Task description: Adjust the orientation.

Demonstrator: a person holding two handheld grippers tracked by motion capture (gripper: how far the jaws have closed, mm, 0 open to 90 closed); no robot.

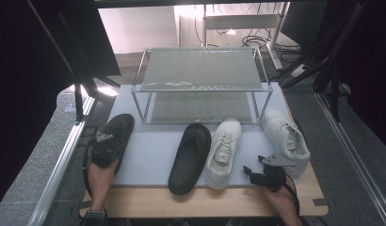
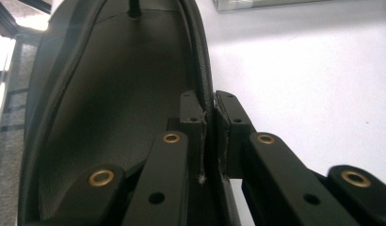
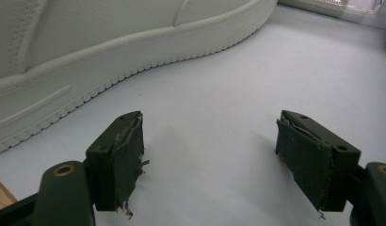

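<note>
Grey matting (image 1: 148, 155) covers the wooden table, with a two-tier mesh rack (image 1: 200, 84) at the far side. At the left edge lies a black slipper (image 1: 116, 134), its right rim pinched tight by the left gripper (image 2: 209, 110). Near right, the right gripper (image 3: 209, 146) gapes empty just beside a white sneaker (image 3: 87, 52).

No readable text, label, brand or number appears on anything here.
</note>
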